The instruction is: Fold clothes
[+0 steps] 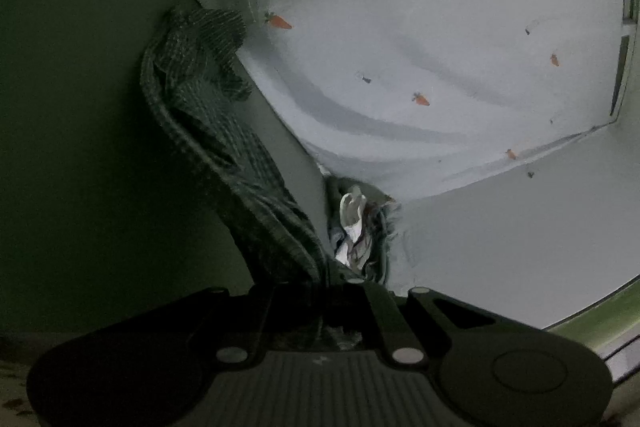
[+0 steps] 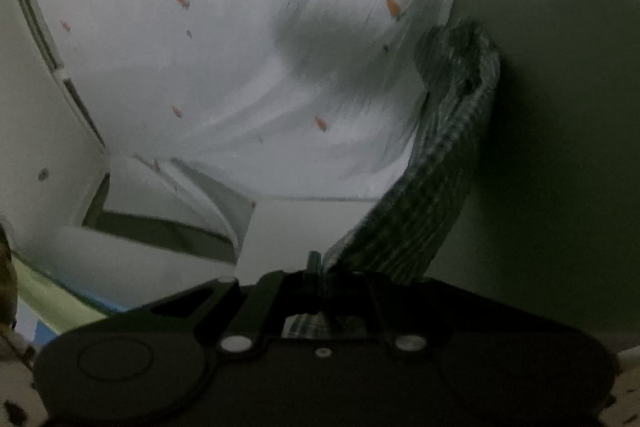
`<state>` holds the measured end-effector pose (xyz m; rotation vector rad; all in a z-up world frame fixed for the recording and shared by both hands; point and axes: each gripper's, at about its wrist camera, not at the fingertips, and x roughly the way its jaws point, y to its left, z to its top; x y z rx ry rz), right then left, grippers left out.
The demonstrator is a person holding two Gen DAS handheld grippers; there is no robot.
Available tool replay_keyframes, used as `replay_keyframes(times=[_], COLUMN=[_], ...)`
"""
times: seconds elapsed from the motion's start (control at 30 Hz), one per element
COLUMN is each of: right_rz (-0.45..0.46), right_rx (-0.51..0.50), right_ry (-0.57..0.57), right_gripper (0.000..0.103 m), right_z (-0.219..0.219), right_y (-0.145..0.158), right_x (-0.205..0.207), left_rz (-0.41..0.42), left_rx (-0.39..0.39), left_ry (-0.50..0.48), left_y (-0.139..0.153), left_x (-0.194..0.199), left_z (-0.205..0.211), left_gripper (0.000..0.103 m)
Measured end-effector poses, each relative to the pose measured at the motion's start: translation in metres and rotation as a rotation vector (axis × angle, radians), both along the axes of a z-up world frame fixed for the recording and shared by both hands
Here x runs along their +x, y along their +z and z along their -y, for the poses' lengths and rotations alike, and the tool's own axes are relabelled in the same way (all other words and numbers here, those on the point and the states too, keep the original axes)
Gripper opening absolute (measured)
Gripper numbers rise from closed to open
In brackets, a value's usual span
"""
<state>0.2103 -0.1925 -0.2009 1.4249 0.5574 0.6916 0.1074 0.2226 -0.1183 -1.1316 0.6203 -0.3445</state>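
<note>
Clamping a bunched edge of the dark checked garment (image 1: pixel 224 163), the left gripper (image 1: pixel 340 279) and right gripper (image 2: pixel 320 267) hold it above the carrot-print sheet (image 1: pixel 420 47); judged mid-lift, next spreading it flat.

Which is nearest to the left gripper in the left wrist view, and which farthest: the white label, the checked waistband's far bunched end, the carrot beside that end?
1. White label, just above the left gripper.
2. Bunched end of the checked waistband, upper left.
3. Carrot, right of it; nearly level with 2, hard to separate.
</note>
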Motion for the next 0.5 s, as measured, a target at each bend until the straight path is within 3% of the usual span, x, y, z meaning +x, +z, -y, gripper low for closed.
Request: replay_keyframes(times=[0.1,0.2,0.5], right_rz=[-0.073,-0.051,0.005], right_rx=[0.002,-0.016,-0.014], right_ry=[-0.05,-0.049,-0.042], right_gripper=[0.003,0.003,0.003], right_z=[0.001,0.0,-0.004], right_y=[-0.018,-0.016,-0.001], right_x=[0.018,0.036,0.111], left_rz=[-0.037,-0.007,0.027], left_rx=[0.024,0.081,0.07], left_ry=[0.037,0.039,0.131], left_y=[-0.012,-0.007,-0.002], left_x=[0.018,0.036,0.094], left_z=[-0.004,-0.007,-0.026], left_gripper=[0.006,0.006,0.006])
